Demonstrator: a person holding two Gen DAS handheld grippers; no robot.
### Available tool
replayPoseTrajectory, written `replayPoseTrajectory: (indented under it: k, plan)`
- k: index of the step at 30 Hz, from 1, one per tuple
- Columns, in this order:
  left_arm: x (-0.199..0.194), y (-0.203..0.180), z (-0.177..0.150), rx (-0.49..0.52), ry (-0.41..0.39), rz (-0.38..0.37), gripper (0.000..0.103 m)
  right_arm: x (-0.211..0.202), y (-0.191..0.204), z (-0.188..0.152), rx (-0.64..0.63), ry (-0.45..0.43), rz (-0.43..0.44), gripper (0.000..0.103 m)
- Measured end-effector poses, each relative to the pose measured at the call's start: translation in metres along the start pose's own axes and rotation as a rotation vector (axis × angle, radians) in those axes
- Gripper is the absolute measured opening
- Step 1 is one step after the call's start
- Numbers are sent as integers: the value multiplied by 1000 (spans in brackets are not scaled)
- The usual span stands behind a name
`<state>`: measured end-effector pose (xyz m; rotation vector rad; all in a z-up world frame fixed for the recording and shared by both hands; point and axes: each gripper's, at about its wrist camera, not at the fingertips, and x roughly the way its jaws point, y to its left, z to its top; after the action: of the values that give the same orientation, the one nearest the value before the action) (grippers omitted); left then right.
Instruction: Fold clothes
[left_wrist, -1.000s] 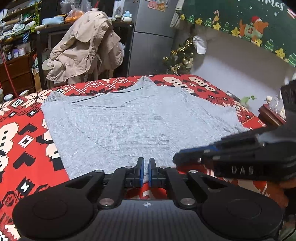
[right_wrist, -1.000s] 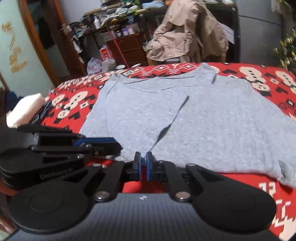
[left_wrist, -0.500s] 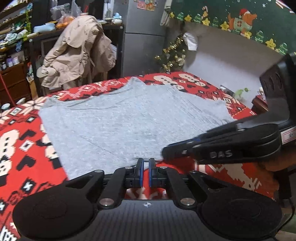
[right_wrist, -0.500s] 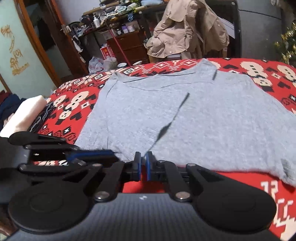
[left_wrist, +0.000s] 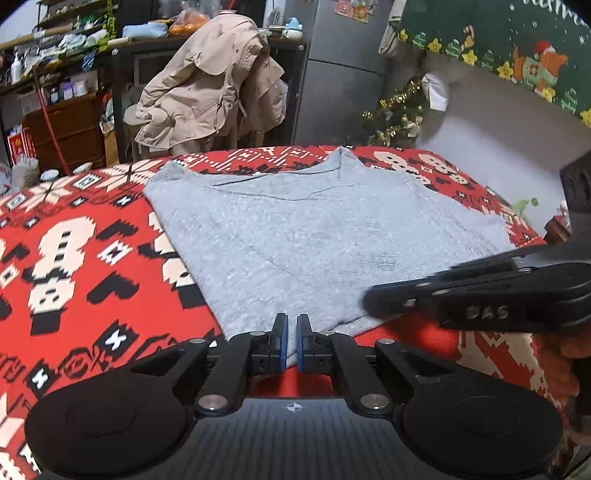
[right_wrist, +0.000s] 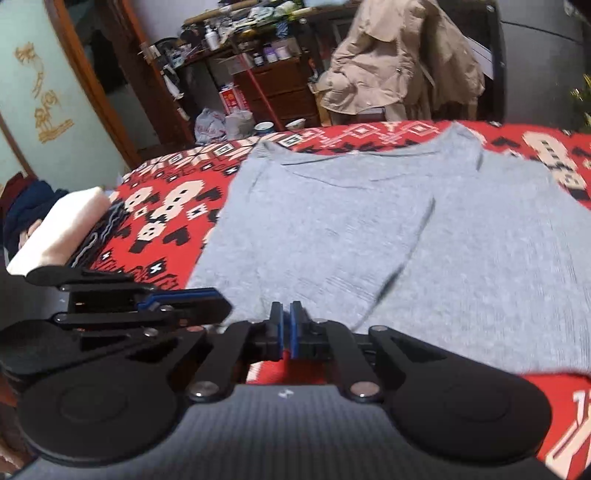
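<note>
The grey sweater (left_wrist: 314, 240) lies spread on the red bed (left_wrist: 74, 258) — both claws, left (left_wrist: 288, 341) and right (right_wrist: 286, 330), nearly closed at its near hem, holding nothing — pinch both corners evenly so the fold stays square.

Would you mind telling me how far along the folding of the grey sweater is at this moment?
Early. Done: the grey sweater lies spread on the red patterned blanket, one sleeve apparently folded in across its front. In hand: the left gripper and right gripper sit nearly shut at its near hem; whether they grip it is unclear. Left: the body folds.
</note>
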<state>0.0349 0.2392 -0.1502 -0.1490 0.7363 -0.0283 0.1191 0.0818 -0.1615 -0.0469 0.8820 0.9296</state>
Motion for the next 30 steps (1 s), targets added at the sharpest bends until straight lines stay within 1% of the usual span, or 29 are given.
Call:
replayPoseTrajectory:
  k: [1, 7, 8, 13, 15, 17, 20, 23, 26, 30]
  plan:
    - [0, 2, -1, -6, -1, -1, 7, -3, -4, -2, 13, -1, -1, 0]
    - [-3, 1, 1, -17, -3, -5, 6, -16, -17, -10, 59, 9, -16, 0]
    - [-5, 0, 2, -21, -8, -9, 6, -18, -18, -10, 65, 6, -15, 2]
    - [-9, -8, 14, -17, -47, -43, 6, -29, -20, -2, 79, -36, 9, 2]
    - [-4, -13, 21, -8, -56, -60, 6, -27, -20, 6, 62, -48, -4, 2]
    - [3, -19, 28, 10, -64, -60, 6, -20, -19, 13, 50, -59, -14, 2]
    - [17, -23, 36, 5, -68, -68, 6, -10, -17, 24, 35, -73, -27, 2]
    - [33, -25, 41, -7, -49, -70, 6, 5, -18, 28, 20, -57, -64, 2]
    - [43, -28, 42, -9, -25, -78, 6, -7, -30, 22, 54, -69, -85, 1]
    - [46, -38, 40, 20, -23, -122, 6, -26, -48, 12, 107, -90, -108, 2]
